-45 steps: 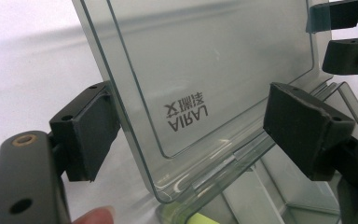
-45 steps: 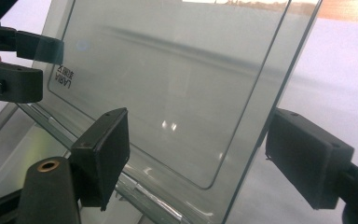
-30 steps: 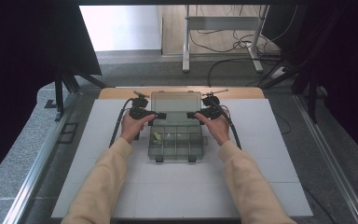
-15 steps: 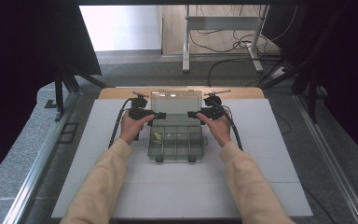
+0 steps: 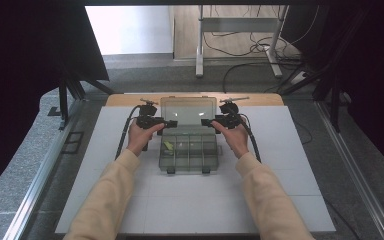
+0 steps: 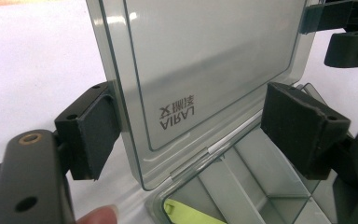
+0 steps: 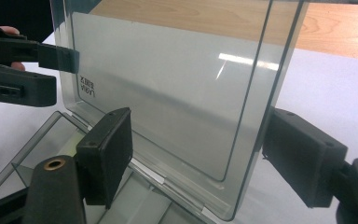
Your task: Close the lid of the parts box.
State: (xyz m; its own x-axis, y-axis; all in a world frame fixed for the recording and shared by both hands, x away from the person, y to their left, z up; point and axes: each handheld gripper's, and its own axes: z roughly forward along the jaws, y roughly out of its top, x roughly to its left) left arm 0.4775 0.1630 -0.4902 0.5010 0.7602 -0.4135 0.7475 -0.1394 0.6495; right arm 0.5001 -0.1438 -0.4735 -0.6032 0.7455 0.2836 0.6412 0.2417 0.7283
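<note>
At the left edge of the raised lid [image 6: 205, 70] I have my left gripper [image 5: 169, 123], its jaws spread to either side of that edge; in the left gripper view one pad [image 6: 91, 130] sits against the outer face while the other stands clear on the inner side, so it braces the lid, not pinches it. The clear plastic organiser box [image 5: 188, 152] lies in the middle of the white table [image 5: 300, 175], just in front of the wooden strip at the far side, with its lid tipped up past vertical on the rear hinge. A yellow-green piece [image 5: 168, 145] lies in a left compartment. At the right edge I hold the right gripper [image 5: 205, 123], likewise spread, a pad on each side of the lid's rim with a gap showing.

I judge the opening nearly done: the lid is up and the compartments are exposed. What remains is to lay it fully back or let go.

Against the frame a second ago, the lid stands higher and leans farther back, and both grippers have moved away from me with it.
</note>
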